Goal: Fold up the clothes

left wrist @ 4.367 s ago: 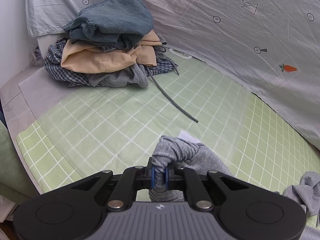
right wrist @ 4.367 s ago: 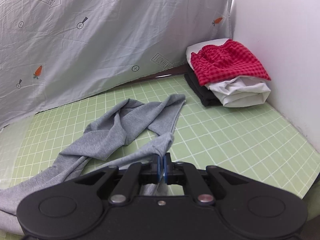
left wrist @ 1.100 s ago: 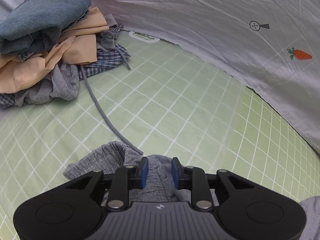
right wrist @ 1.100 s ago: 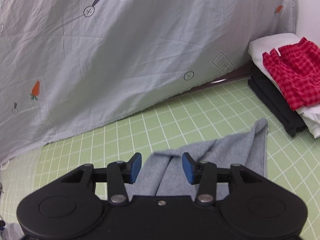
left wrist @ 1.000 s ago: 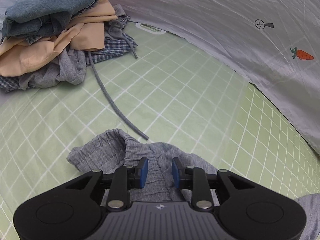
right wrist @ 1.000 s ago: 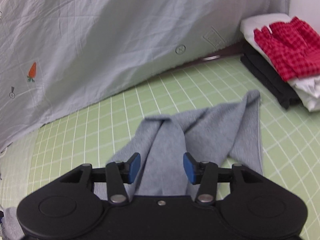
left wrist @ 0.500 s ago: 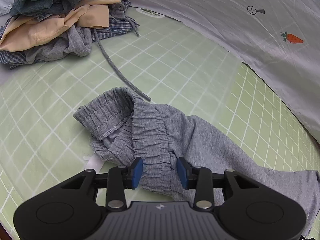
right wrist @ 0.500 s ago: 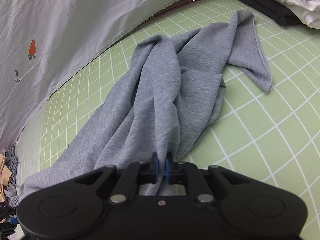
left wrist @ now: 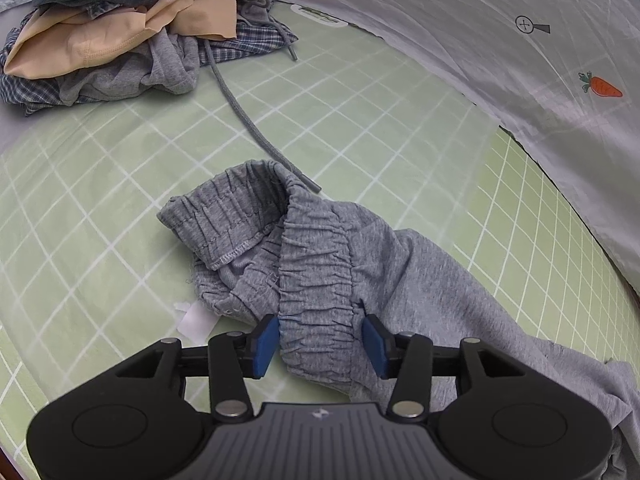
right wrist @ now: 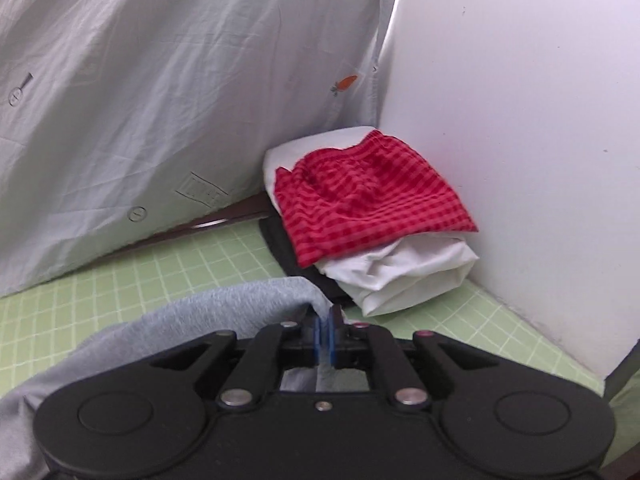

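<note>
Two tongs, grey sweatpants lengthwise, waistband left

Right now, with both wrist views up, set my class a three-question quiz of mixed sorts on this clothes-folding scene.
1. True or false: the left gripper is clamped shut on the waistband of the grey sweatpants.
2. Which garment tops the folded stack in the corner? A. red checked shorts B. denim jeans C. a yellow towel
3. Fill in: the right gripper is shut on grey ____.

Key: 1 false, its blue pads stand apart on either side of the waistband. 2 A. 3 fabric of the sweatpants.
</note>
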{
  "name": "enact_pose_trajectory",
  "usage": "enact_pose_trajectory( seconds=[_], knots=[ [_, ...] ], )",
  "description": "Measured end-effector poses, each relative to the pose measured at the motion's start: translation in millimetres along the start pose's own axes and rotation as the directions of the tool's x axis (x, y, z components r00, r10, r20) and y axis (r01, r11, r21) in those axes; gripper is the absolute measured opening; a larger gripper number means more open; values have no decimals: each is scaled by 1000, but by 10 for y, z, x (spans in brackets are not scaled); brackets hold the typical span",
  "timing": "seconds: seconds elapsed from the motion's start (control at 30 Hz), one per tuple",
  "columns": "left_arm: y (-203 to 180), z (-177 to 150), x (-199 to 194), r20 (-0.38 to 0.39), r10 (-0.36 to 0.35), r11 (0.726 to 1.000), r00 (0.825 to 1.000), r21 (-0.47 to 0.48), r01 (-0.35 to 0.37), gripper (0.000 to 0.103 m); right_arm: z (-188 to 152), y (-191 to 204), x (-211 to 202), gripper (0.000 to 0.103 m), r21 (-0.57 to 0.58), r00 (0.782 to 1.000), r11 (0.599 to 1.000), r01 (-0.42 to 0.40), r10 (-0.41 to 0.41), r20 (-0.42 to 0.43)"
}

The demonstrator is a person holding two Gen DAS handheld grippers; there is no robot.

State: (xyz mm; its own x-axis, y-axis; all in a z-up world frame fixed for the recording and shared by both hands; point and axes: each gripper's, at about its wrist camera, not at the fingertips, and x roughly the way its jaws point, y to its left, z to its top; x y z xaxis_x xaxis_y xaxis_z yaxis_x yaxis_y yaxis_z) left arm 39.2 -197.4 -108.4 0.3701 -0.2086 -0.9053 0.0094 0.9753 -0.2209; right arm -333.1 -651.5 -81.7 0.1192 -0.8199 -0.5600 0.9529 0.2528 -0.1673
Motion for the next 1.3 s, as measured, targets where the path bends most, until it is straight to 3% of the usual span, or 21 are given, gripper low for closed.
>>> enact_pose_trajectory(
  seconds=[0.13, 0.23, 0.37, 0.47, 0.57, 0.67, 0.83, 1.03, 1.17, 1.3],
  knots=[
    [16, -14, -10, -1, 2, 1000, 1000, -5, -2, 51, -207, 1, 30, 40, 18, 998, 1000, 0, 1, -64],
    [33, -25, -22, -12, -7, 1000, 1000, -14, 7, 51, -446, 150, -47, 41, 25, 991, 998, -55, 58, -119],
    [50, -58, -30, -39, -63, 997, 997, -35, 61, 51, -706, 361, -79, 42, 50, 967, 989, -140, 148, -210],
    [123, -96, 27, -71, -150, 982, 986, -128, 140, 54, -837, 512, -102, 43, 56, 946, 980, -190, 198, -256],
    [144, -135, 99, -80, -166, 976, 983, -160, 151, 55, -872, 622, -122, 43, 31, 935, 973, -228, 227, -271],
    [125, -129, 144, -69, -155, 980, 985, -138, 145, 53, -863, 674, -143, 43, 16, 932, 970, -243, 238, -273],
    [88, -24, 182, -38, -156, 983, 987, -106, 151, 32, -855, 678, -167, 43, 3, 934, 973, -230, 222, -279],
    [-190, 435, 301, 22, -163, 984, 986, -62, 164, 28, -880, 674, -180, 43, 6, 937, 980, -201, 194, -289],
    [-607, 723, 304, 68, -233, 972, 970, 42, 230, 27, -882, 715, -210, 43, -9, 940, 980, -197, 186, -286],
    [-987, 703, 381, 51, -326, 937, 944, 149, 316, 28, -901, 783, -212, 43, -30, 937, 978, -208, 190, -293]
  ],
)
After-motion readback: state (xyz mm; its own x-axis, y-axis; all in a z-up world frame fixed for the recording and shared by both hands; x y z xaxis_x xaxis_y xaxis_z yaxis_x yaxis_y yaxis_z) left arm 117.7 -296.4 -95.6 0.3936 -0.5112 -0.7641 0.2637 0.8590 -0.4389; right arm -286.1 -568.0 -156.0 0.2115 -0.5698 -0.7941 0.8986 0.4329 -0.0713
